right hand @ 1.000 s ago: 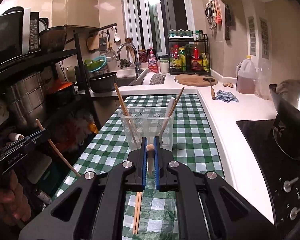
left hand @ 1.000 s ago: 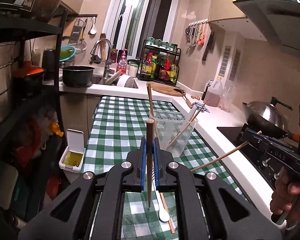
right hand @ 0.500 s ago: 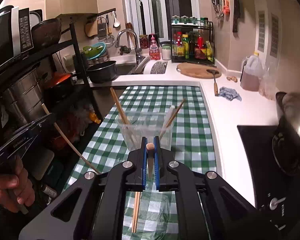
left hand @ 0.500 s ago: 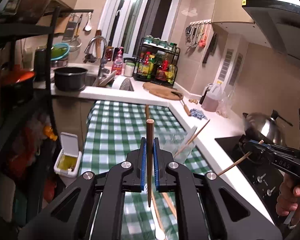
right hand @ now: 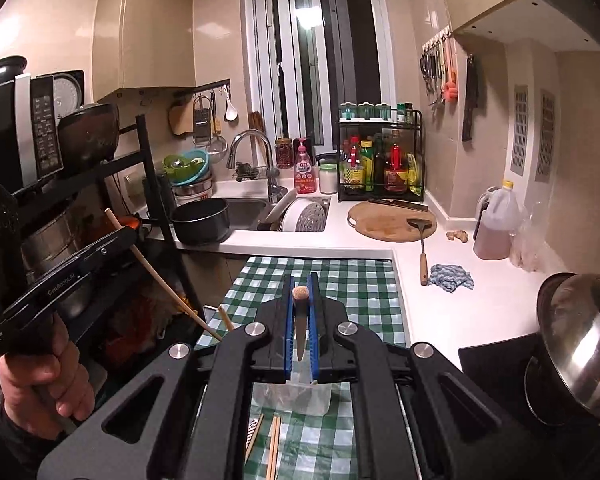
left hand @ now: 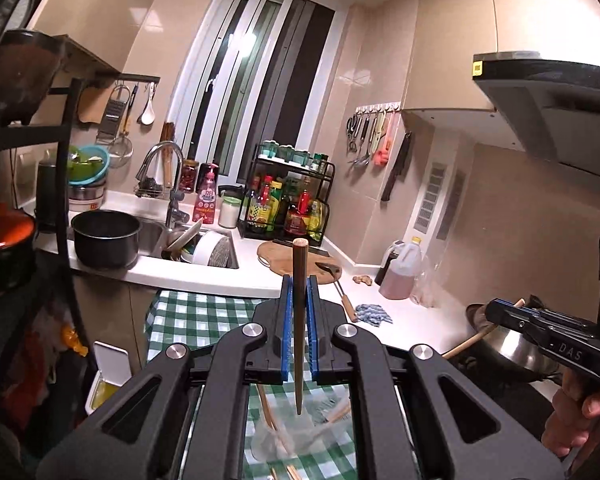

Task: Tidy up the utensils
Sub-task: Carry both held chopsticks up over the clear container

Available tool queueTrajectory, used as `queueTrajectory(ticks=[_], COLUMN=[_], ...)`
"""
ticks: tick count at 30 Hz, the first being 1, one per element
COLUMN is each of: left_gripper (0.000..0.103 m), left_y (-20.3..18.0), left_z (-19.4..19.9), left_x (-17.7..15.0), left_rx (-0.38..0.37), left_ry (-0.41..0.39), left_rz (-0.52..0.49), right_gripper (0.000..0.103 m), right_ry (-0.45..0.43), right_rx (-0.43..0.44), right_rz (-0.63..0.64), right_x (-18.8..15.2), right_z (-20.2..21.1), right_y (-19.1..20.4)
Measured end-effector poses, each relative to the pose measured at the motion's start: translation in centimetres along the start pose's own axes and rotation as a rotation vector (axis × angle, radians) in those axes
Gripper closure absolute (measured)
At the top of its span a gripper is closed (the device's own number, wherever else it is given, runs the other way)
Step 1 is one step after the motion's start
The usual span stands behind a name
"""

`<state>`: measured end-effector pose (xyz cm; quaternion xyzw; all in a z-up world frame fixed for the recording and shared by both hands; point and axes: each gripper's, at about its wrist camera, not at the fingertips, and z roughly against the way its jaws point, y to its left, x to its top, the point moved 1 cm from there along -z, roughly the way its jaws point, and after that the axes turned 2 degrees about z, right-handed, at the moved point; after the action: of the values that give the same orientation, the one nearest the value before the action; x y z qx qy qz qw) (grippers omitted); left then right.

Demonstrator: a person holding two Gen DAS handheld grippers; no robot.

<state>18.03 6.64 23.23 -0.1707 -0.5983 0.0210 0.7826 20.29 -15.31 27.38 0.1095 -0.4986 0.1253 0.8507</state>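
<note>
My left gripper (left hand: 299, 280) is shut on a dark wooden chopstick (left hand: 299, 340) that stands upright between the blue pads. My right gripper (right hand: 300, 280) is shut on another wooden chopstick (right hand: 300, 294), seen nearly end-on. A clear plastic cup (right hand: 296, 396) with several chopsticks in it stands on the green checked cloth (right hand: 352, 280), low behind the fingers in both views. In the left wrist view the cup (left hand: 296, 436) lies under the chopstick's tip. Loose chopsticks (right hand: 274, 444) lie on the cloth in front of it. Each view shows the other gripper (left hand: 496, 308) (right hand: 128, 236), in a hand, gripping its stick.
A black shelf rack (right hand: 152, 184) with pots stands to the left, a steel wok (right hand: 580, 340) on the hob to the right. Behind the cloth are a black pot (right hand: 200, 220), the sink (right hand: 248, 208), a spice rack (right hand: 380, 160), a cutting board (right hand: 392, 224), a spatula (right hand: 422, 248) and a blue rag (right hand: 450, 276).
Both grippers have risen with their chopsticks still clamped. The cup has slid down in both views, from ahead of the fingers to underneath them.
</note>
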Motion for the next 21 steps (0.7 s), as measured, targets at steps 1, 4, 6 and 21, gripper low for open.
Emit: queueTrajectory(ticks=[1,4,6,21], left_gripper=[0.096,0.096,0.096,0.096], left_y=[0.3,0.9,1.3,2.5], left_z=[-0.8,-3.1,-4.6,-8.9], left_x=[-0.7,-2.7,-3.8,-8.4], left_rx=[-0.004,-0.013,-0.023,-0.016], left_ry=[0.011,0.074,0.103,0.227], left_rz=[0.004,0.006,0.008,-0.009], right_gripper=[0.097,0.097,0.097,0.097], right_ry=[0.007,0.054,0.080,0.228], right_rx=[0.003,0.007,0.013,0.057], right_rz=[0.002,-0.006,-0.012,-0.092], right_x=[-0.2,-1.3,-2.3,-7.4], right_z=[-1.0,-4.0,-5.9,-13.2], right_y=[0.0,-0.2,-0.2,-1.0])
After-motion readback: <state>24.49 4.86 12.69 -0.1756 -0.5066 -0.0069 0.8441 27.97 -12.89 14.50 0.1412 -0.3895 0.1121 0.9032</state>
